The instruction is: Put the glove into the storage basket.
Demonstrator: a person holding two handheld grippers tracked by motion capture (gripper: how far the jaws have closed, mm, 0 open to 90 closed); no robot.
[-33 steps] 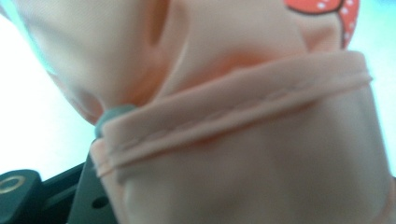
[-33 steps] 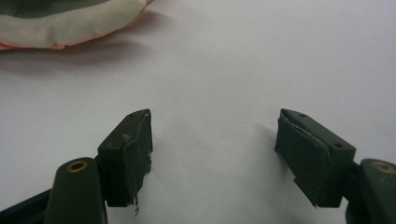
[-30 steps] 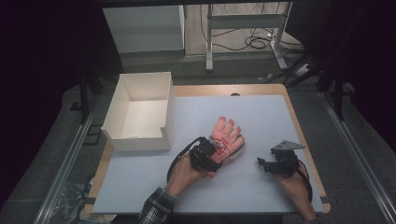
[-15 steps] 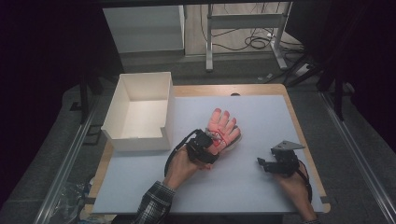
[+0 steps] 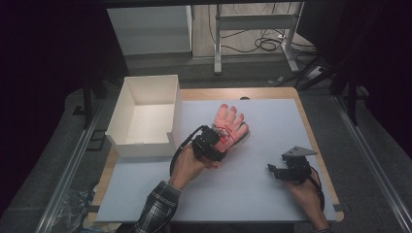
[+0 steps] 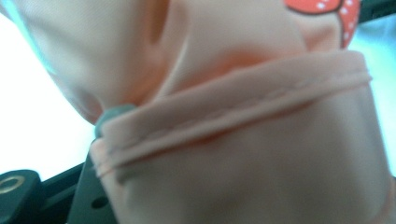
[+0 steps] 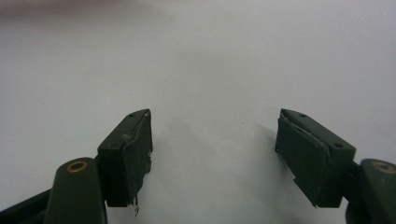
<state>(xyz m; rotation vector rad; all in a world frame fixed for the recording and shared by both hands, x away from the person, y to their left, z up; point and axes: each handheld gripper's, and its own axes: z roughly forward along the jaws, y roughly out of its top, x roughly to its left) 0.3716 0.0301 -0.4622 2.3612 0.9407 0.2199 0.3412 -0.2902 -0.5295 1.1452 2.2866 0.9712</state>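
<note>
Since the earlier frames, the left gripper (image 5: pixel 216 141) has carried the soft peach-pink fabric glove with red print (image 5: pixel 230 125) up and a little toward the open white cardboard box (image 5: pixel 127 114); the glove's fingers now sit farther from the person than they did. That gripper is clamped tight on the glove's cuff, and its own view shows the stitched hem (image 6: pixel 233 116) folded across the jaws, with the cloth bunching above. The glove hangs over the pale blue-grey table mat (image 5: pixel 272 121), just right of the box and apart from it.

It looks light, limp and easily creased, so it will likely droop and swing from a single pinch; the doubled, stitched cuff seems the firmest place to hold, as thinner cloth might slip out. To lay it flat, a second pinch near the fingertips would probably be needed.

Well to the right, the right gripper (image 5: pixel 278 171) rests low over the mat with its jaws spread wide and nothing between them (image 7: pixel 212 154).
</note>
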